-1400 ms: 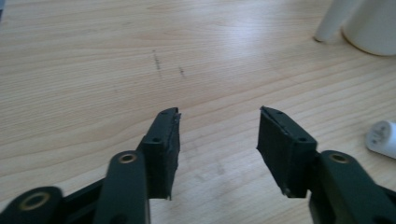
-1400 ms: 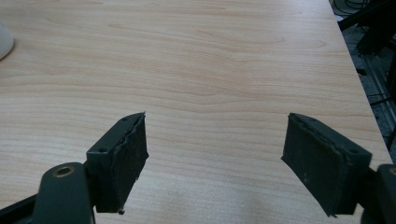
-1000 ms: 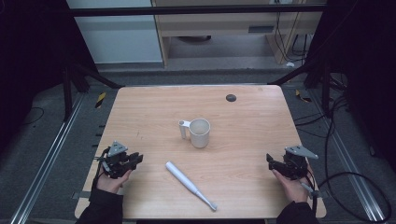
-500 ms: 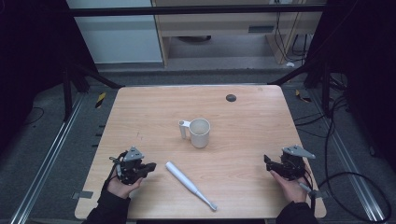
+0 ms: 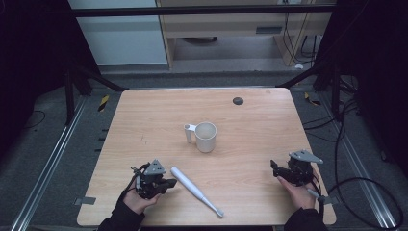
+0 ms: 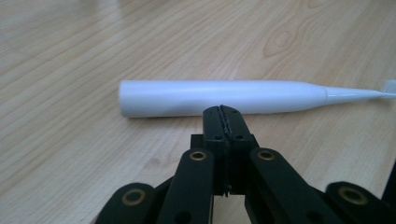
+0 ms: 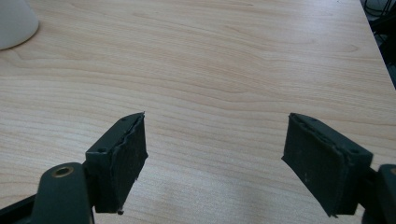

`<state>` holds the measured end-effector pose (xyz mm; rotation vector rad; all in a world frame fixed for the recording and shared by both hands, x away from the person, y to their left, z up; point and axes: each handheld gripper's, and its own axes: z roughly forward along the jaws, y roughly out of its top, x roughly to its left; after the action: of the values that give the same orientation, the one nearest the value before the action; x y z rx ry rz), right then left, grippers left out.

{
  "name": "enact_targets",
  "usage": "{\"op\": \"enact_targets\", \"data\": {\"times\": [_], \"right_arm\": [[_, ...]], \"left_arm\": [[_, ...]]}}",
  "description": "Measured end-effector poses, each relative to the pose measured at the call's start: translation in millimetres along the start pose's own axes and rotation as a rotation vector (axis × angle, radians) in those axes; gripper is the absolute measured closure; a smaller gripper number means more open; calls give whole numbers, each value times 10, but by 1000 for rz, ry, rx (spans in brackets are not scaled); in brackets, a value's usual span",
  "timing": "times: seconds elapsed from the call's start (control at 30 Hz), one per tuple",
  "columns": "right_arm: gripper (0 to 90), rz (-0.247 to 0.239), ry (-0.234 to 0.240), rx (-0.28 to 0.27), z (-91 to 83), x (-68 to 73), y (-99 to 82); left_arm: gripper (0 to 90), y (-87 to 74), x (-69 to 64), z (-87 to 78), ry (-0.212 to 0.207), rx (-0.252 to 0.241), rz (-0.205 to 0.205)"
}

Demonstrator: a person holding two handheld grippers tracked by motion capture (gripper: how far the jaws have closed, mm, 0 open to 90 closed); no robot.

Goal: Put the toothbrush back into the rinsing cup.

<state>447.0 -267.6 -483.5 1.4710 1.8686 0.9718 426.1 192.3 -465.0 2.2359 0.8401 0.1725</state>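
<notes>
- The white plastic electric toothbrush (image 5: 195, 190) lies flat on the light wooden desk (image 5: 250, 125), near the front edge and left of the middle; its thick handle end points up-left and its thin brush end down-right.
- The left gripper (image 5: 163, 184), held in the person's left hand (image 5: 137, 199), sits just beside the handle end of the toothbrush, on its left.
- In the left gripper view its black jaws are pressed flat together with nothing between them (they have just been closing), and their tip (image 6: 223, 112) stands right in front of the toothbrush (image 6: 219, 97), which lies crosswise; whether they touch it I cannot tell.
- The right gripper (image 5: 279, 169) rests low over the desk near the right front corner, held in the right hand (image 5: 298, 192), well apart from the toothbrush.
- In the right gripper view its jaws are spread wide over bare wood, holding nothing.
- A white ceramic mug (image 5: 205, 136) with its handle to the left stands upright at the middle of the desk, behind the toothbrush (a corner of it (image 7: 16, 21) shows in the right gripper view).
- A small dark round spot (image 5: 237, 100) sits near the far edge.
</notes>
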Motion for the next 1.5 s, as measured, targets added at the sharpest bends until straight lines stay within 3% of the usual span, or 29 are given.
{"op": "enact_targets", "data": {"times": [0.67, 1.5], "right_arm": [[202, -8, 6, 4, 19, 8, -11], [197, -14, -2, 9, 29, 5, -16]], "left_arm": [[893, 83, -377, 243, -111, 74, 101], [893, 168, -611, 510, -155, 119, 165]]}}
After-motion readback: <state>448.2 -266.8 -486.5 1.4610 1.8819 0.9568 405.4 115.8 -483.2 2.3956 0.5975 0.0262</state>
